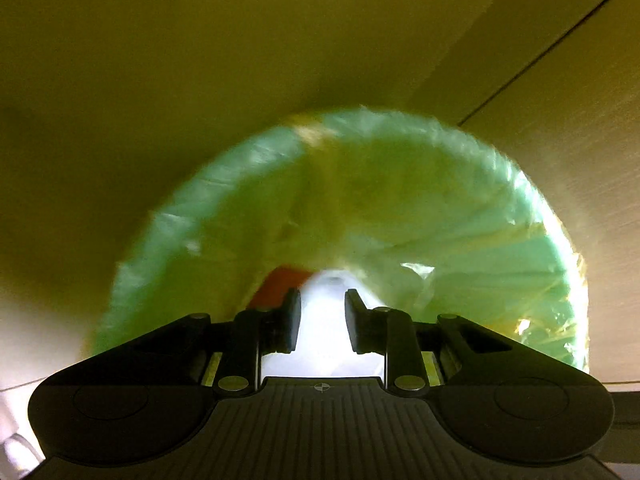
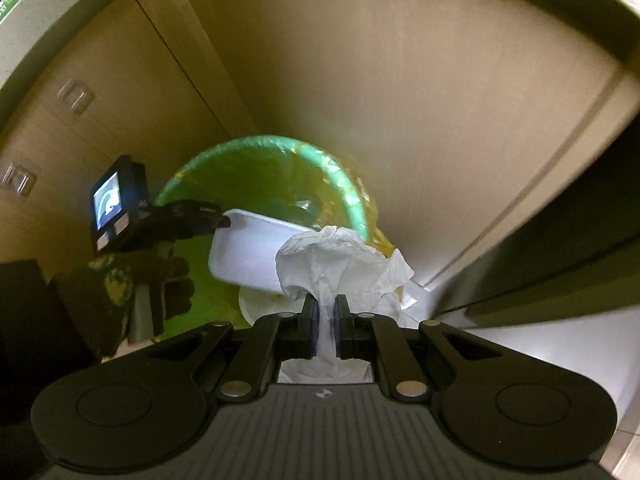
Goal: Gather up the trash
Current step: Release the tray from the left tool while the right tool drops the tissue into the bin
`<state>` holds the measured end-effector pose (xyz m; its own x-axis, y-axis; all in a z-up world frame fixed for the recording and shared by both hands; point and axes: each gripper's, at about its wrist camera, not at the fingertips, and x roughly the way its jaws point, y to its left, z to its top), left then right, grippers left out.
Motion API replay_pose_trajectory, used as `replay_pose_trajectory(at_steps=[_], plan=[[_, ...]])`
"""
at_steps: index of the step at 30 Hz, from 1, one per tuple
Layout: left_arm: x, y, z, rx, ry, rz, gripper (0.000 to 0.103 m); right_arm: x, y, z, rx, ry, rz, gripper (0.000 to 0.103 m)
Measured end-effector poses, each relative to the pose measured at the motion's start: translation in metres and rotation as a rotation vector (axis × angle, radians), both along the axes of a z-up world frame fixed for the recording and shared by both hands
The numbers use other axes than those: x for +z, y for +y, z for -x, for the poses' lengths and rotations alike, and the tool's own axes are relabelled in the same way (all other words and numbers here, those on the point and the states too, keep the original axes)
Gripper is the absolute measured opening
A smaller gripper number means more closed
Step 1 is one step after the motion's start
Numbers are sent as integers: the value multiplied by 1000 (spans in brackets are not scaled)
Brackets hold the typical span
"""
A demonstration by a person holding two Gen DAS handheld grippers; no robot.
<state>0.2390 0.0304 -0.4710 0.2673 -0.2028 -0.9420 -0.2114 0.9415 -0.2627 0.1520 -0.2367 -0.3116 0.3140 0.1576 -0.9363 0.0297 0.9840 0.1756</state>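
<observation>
Dropping trash into the bin (image 1: pixel 540 208): judged to be the step in hand.

Left gripper (image 1: pixel 322 320):
- Points steeply down into the green-lined mouth, close above the near rim.
- Jaws apart; no pad seen pressing on anything.
- White tub (image 2: pixel 248 252) in the gap and beyond it, glare-washed in the left wrist view.
- In the right wrist view, one fingertip at the tub's left rim; contact cannot be confirmed.
- Red-orange item (image 1: pixel 280 284) deeper inside, by the left finger; too blurred to identify.

Tub: tilted over the near rim of the bin, long axis running from the left fingertip toward the right gripper. Probably released, not yet settled.

Right gripper (image 2: pixel 325 316):
- Jaws closed on a crumpled white tissue (image 2: pixel 340 256), pinched at its lower end.
- Loose upper folds against the tub's right end and over the near right rim of the bin.

Relation governing the next move: bin mouth ahead of and slightly left of the right jaws, partly covered by the tub. Left hand nearer the mouth. Release only with the tissue inside the rim; otherwise likely to slide down outside, against the cabinet door (image 2: pixel 400 80).
</observation>
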Motion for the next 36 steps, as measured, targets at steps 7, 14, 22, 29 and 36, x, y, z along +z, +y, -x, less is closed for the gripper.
replay_pose_trajectory(at_steps=[7, 14, 22, 29, 36], plan=[[45, 21, 28, 14, -11, -30, 27, -19, 39, -46, 61, 35, -57, 8], [97, 45, 82, 107, -9, 86, 27, -63, 72, -85, 51, 163, -145, 10], [146, 40, 111, 4, -49, 107, 27, -73, 77, -94, 16, 225, -229, 54], [198, 19, 102, -89, -136, 164, 27, -32, 56, -95, 12, 173, -190, 54], [293, -5, 89, -192, -260, 162, 27, 30, 43, -87, 48, 36, -49, 54]])
